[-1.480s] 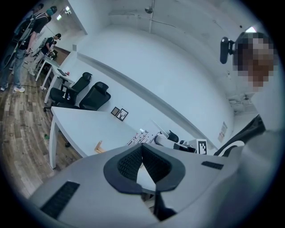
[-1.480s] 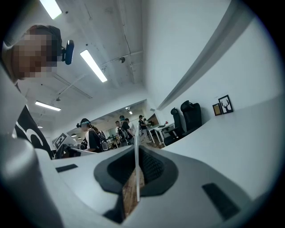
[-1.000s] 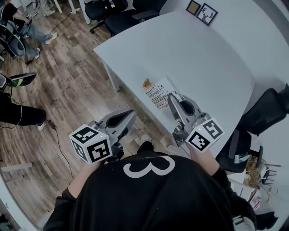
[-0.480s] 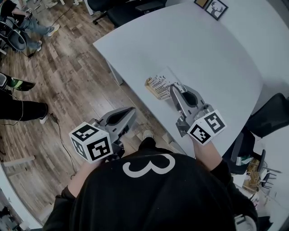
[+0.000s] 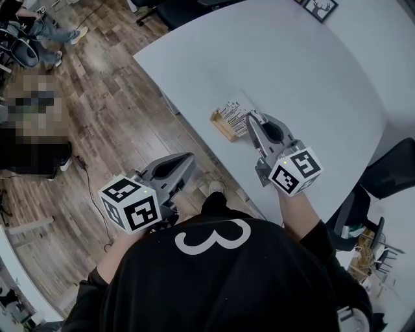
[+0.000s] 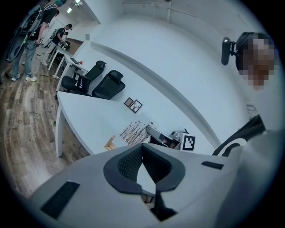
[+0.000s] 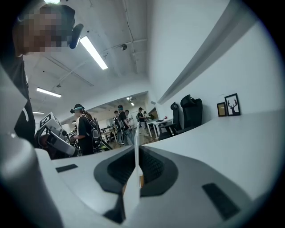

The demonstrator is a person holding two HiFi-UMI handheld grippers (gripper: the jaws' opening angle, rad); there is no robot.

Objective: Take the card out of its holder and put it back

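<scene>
A white printed card (image 5: 234,114) stands at a small wooden holder (image 5: 222,125) near the front edge of the white table (image 5: 311,84). Whether its lower edge sits in the slot, I cannot tell. My right gripper (image 5: 250,120) is shut on the card's right side. In the right gripper view the card (image 7: 136,162) shows edge-on between the pads. My left gripper (image 5: 182,167) hangs shut and empty over the floor, left of the table. From the left gripper view I see the card (image 6: 133,131), the holder (image 6: 110,143) and the right gripper (image 6: 161,136).
Two framed pictures (image 5: 322,8) stand at the table's far side. A black office chair (image 5: 388,176) is at the right and others (image 6: 101,83) beyond the table. Wood floor (image 5: 97,123) lies left, with people standing farther off.
The head view has shifted. My right gripper has carried the card a little farther onto the table, and the card stands steeper at the holder. The left gripper has stayed put.
</scene>
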